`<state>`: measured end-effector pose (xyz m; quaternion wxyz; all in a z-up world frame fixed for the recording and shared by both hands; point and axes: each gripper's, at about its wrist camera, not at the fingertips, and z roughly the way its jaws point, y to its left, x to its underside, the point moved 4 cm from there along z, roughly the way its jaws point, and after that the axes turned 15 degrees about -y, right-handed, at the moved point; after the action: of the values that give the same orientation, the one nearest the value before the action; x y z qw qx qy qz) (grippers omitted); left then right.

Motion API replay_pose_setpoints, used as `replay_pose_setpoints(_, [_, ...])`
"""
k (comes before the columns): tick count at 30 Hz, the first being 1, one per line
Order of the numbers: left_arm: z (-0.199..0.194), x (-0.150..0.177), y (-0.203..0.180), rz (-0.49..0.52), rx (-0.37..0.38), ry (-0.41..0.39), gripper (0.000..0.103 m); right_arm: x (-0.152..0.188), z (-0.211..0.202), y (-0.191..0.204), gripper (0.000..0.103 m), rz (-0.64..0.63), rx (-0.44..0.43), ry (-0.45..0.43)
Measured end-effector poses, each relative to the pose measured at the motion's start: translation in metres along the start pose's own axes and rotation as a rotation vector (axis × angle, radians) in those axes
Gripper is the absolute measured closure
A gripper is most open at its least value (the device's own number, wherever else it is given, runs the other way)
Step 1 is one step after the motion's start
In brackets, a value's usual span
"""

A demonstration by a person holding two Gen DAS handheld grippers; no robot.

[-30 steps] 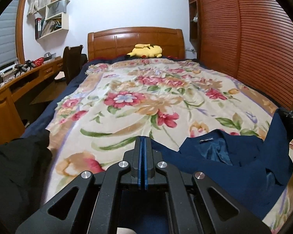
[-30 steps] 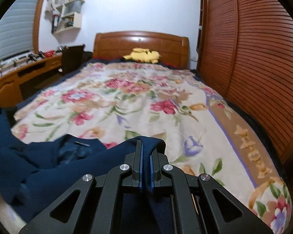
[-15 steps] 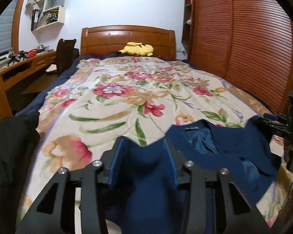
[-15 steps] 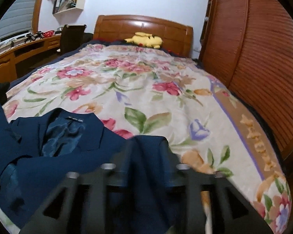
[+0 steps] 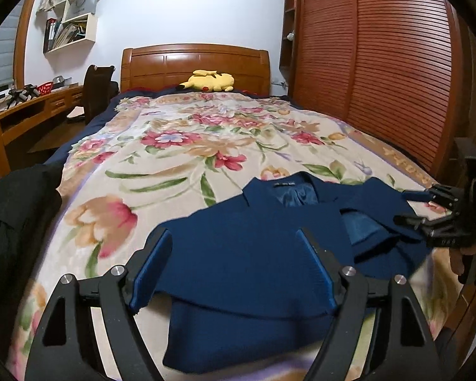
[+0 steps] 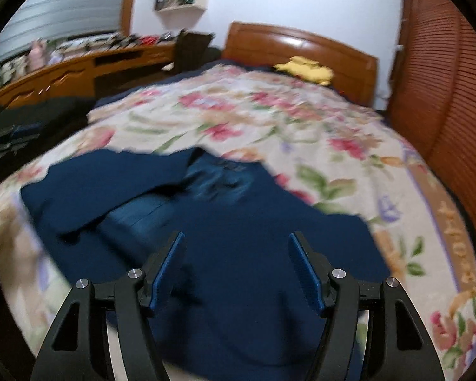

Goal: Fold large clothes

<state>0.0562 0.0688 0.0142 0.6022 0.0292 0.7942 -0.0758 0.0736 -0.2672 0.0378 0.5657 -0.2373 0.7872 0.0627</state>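
Navy jacket (image 5: 257, 254) flat near foot of bed (image 5: 174, 146), collar toward headboard, one front panel laid across the body; left tool (image 5: 234, 254) and right tool (image 6: 236, 260) both spread wide over it, gripping nothing, so judged between folds, with the next move a fresh pinch on an outer edge or the hem to carry it across. Left view sharp: collar label, right tool off at jacket's far edge, black garment (image 5: 12, 216) beside bed; right view blurred, yet alone showing the jacket's right side on the floral cover.
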Motion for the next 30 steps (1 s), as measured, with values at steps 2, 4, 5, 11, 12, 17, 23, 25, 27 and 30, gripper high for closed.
replay_pose_setpoints(2, [-0.004, 0.004, 0.0, 0.002, 0.003, -0.001, 0.023, 0.003, -0.002, 0.014, 0.034, -0.014, -0.033, 0.022])
replay_pose_setpoints(4, [-0.007, 0.007, 0.0, 0.002, 0.006, 0.0, 0.023, 0.005, -0.004, 0.02, 0.034, -0.016, -0.06, 0.037])
replay_pose_setpoints(5, [-0.007, 0.008, 0.0, 0.001, 0.009, 0.001, 0.023, 0.005, -0.005, 0.023, 0.034, -0.019, -0.07, 0.043])
replay_pose_setpoints(11, [-0.006, 0.013, 0.003, 0.009, 0.007, 0.009, 0.023, 0.006, -0.004, 0.026, 0.034, -0.07, -0.102, 0.051])
replay_pose_setpoints(12, [-0.006, 0.014, 0.004, 0.01, 0.007, 0.009, 0.023, 0.006, 0.0, 0.023, 0.034, -0.076, -0.101, 0.048])
replay_pose_setpoints(17, [0.0, 0.016, 0.008, 0.002, -0.003, 0.014, 0.023, 0.004, 0.022, 0.012, 0.094, -0.124, -0.092, 0.043])
replay_pose_setpoints(23, [0.009, 0.016, 0.013, -0.019, -0.016, 0.022, 0.023, -0.037, 0.064, 0.004, 0.098, -0.207, -0.058, -0.019])
replay_pose_setpoints(25, [0.009, 0.017, 0.014, -0.007, -0.034, 0.02, 0.023, -0.052, 0.084, 0.003, 0.098, -0.222, -0.028, -0.02])
replay_pose_setpoints(27, [0.01, 0.019, 0.016, 0.003, -0.04, 0.024, 0.023, -0.066, 0.106, 0.004, 0.098, -0.238, 0.006, -0.019])
replay_pose_setpoints(30, [0.01, 0.021, 0.019, -0.005, -0.03, 0.03, 0.023, -0.071, 0.14, 0.009, 0.098, -0.233, 0.05, 0.018])
